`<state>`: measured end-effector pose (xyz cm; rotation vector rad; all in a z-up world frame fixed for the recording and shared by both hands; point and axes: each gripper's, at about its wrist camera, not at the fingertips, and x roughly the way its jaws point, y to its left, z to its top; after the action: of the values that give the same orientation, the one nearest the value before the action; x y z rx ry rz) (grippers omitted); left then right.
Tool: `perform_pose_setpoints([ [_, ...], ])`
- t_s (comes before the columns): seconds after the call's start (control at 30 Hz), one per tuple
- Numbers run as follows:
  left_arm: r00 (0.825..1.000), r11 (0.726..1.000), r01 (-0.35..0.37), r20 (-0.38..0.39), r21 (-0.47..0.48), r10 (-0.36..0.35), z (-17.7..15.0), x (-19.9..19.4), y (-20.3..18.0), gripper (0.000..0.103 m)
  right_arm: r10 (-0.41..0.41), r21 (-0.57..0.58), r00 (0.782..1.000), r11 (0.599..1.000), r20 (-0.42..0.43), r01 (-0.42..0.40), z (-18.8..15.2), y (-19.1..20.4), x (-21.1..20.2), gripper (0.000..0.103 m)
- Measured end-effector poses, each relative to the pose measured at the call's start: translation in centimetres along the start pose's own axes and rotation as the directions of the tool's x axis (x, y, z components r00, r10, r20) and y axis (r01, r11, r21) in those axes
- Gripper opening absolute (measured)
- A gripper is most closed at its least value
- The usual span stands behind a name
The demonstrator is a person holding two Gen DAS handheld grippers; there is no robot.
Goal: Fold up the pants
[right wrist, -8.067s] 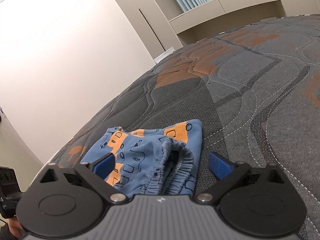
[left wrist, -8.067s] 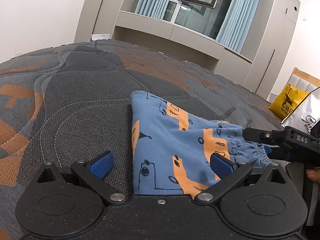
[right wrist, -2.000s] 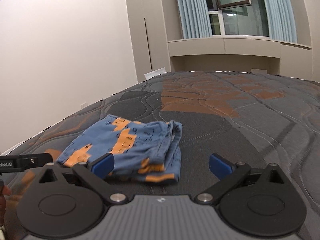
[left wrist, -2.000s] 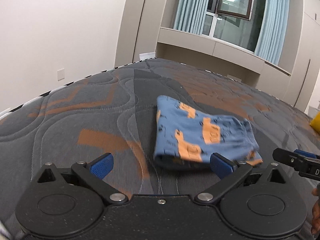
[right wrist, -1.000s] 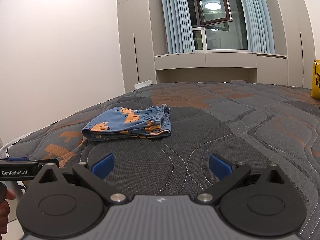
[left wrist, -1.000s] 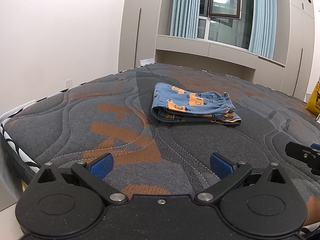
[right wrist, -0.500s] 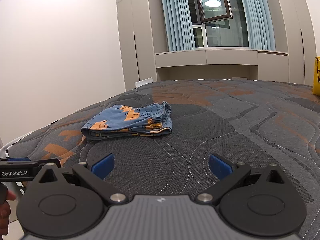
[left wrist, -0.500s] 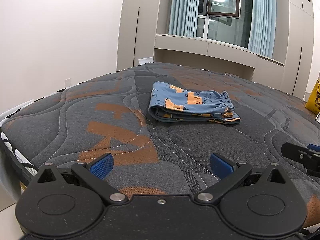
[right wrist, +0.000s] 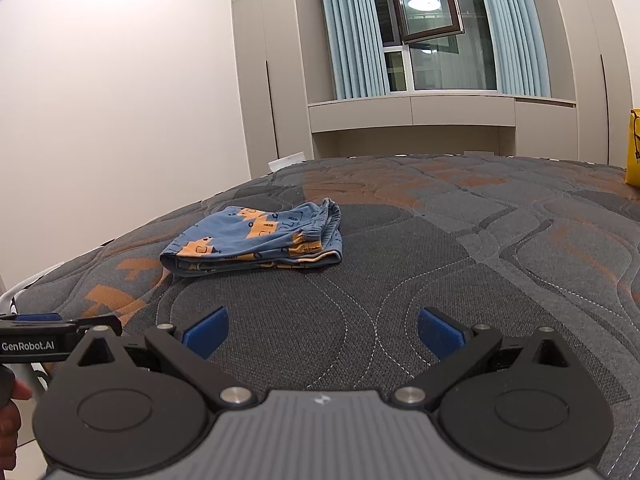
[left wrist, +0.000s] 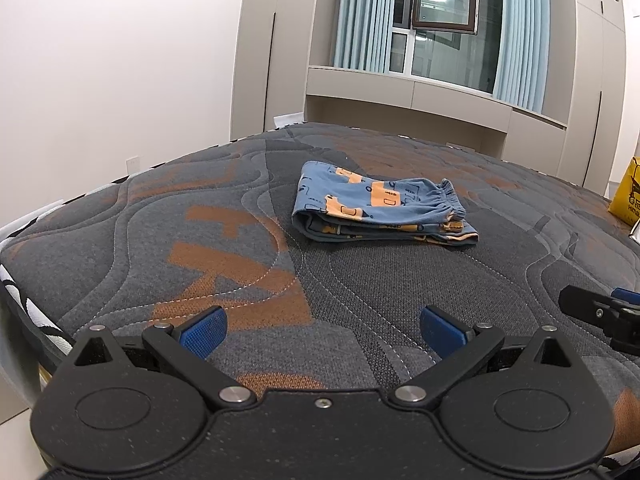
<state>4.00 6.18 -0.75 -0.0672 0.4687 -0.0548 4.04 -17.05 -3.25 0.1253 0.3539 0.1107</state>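
- On the left side of the bed (left wrist: 120,240), near its front edge, the left tongs (left wrist: 322,330) hang wide apart with nothing between the blue pads, well short of the cloth.
- Further in, the pants (left wrist: 376,206) lie on the quilted grey and orange mattress as one compact stack, blue with orange shapes, gathered waistband on top at the right end and layered edges facing us.
- To my eye the folding is done: neither tool touches the bundle, and both sit well back from it. What could remain is only tidying the lowest layer, which pokes out a little past the waistband.
- At the right, the right tongs (right wrist: 322,330) are equally wide and empty above bare mattress.
- The left wrist view alone shows the right tool's black tip at its right border, and the stack's folded left end straight on.
- The right wrist view alone shows the left tool's lettered side bar at its left border, with part of a hand (right wrist: 8,420) under it, plus the waistband's open mouth from the side.
- A yellow bag (left wrist: 628,196) stands past the bed's far right in both views.
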Motion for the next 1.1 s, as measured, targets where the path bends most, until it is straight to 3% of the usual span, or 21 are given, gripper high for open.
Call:
perform_pose_setpoints([
  [1.1, 1.0, 1.0, -0.025, 0.02, 0.019, 0.024, -0.11, 0.06, -0.5, 0.102, -0.002, 0.011, 1.0, 1.0, -0.004, 0.002, -0.23, -0.15, 0.17, 0.103],
])
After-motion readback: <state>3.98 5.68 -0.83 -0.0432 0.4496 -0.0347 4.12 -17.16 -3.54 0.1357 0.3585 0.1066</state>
